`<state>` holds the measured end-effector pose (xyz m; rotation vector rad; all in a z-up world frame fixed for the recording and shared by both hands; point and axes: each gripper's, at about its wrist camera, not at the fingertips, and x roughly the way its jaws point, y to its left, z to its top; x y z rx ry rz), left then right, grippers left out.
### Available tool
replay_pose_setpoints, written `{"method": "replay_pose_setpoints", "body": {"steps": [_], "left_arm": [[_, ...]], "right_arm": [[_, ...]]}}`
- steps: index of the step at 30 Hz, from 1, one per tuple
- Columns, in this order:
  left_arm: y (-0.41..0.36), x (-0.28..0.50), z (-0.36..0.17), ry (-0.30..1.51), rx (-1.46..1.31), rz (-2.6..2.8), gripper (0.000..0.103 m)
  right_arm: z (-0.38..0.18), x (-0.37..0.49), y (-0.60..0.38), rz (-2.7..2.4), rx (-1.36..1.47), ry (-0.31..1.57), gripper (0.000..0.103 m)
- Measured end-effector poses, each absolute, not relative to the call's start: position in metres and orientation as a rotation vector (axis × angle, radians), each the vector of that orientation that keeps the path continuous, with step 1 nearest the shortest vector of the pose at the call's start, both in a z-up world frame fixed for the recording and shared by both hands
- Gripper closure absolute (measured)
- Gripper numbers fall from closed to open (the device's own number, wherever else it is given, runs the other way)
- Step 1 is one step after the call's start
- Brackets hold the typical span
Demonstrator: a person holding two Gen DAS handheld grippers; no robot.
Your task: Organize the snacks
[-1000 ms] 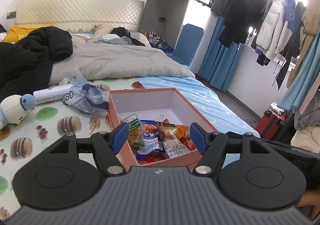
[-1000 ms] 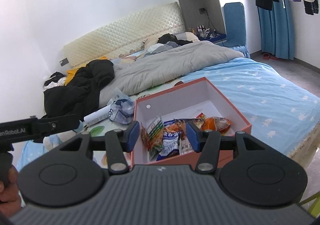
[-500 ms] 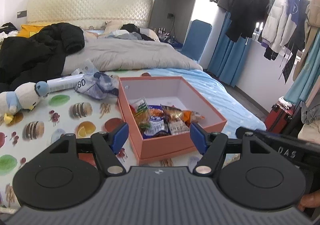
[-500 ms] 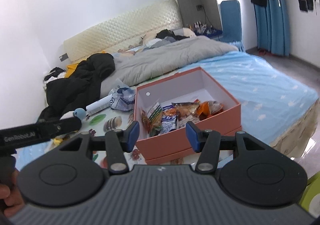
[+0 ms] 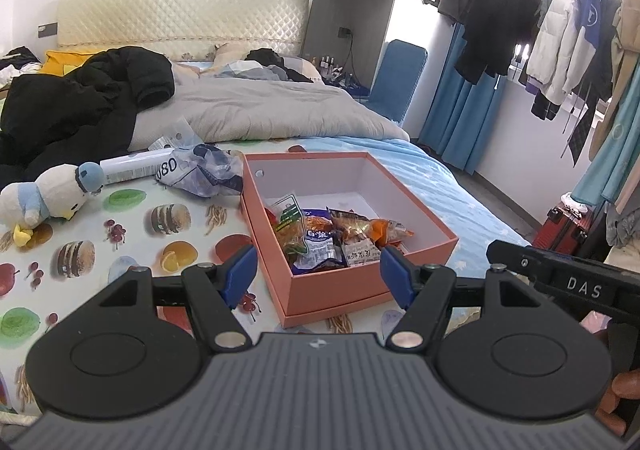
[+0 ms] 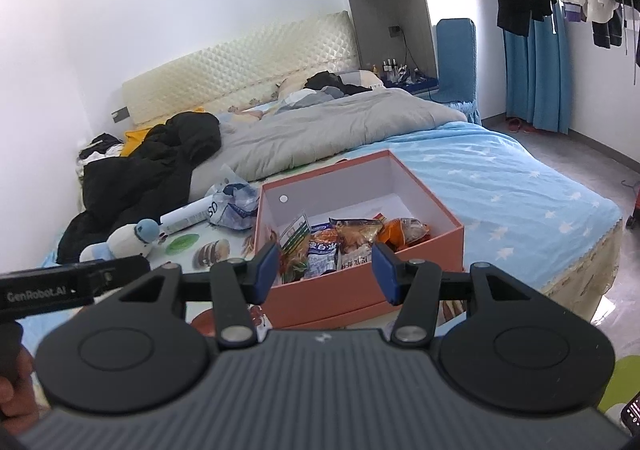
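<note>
- Left wrist view: compared with a second ago, the pink box (image 5: 340, 282) sits further off and lower in the picture; its whole front wall and near corner now show, where before the fingers stood right over its near edge.
- The patterned sheet (image 5: 132, 234) in front of the box is more exposed than it was, and the plush toy (image 5: 44, 194) has come fully into the picture at the left.
- The left gripper (image 5: 318, 272) points downward toward the box from short of it, its blue fingers (image 5: 240, 270) apart with nothing between them.
- The snack packets (image 5: 320, 238) lie bunched in the box's near half, on the bed.
- Right wrist view: here too the box (image 6: 360, 290) has dropped back, its front wall now plain to see.
- The right gripper (image 6: 325, 268) is aimed down at the box's near wall, fingers (image 6: 266, 268) apart and empty.
- The snack packets (image 6: 344, 238) lie inside the box, beyond the fingertips.
</note>
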<state>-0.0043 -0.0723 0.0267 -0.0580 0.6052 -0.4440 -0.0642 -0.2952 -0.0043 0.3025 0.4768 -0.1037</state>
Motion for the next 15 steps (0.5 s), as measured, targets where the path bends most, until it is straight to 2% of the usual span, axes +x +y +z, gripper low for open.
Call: {"method": "replay_pose_setpoints", "body": {"steps": [3,4,6,7,15], "left_arm": [[-0.0733,-0.0058,0.0275,0.601,-0.052,-0.433,0.019],[-0.0737,-0.0051,0.0292,0.600,-0.050,-0.428,0.014],[-0.0721,-0.0037,0.0301,0.597,-0.055,-0.412,0.008],[-0.0720,-0.0028,0.0316,0.594,-0.053,-0.405,0.006],[-0.0713,-0.0011,0.0365,0.584,-0.036,-0.375,0.002]], "right_arm": [[-0.0059,-0.0628,-0.2944,-0.095,0.302,0.483,0.046],[-0.0060,-0.0628,-0.2948,-0.092,0.303,0.483,0.028],[-0.0056,-0.0647,-0.2963,-0.098,0.305,0.468,0.007],[-0.0047,-0.0651,-0.2964,-0.104,0.299,0.459,0.004],[-0.0021,-0.0661,-0.2977,-0.094,0.291,0.454,0.004]]}}
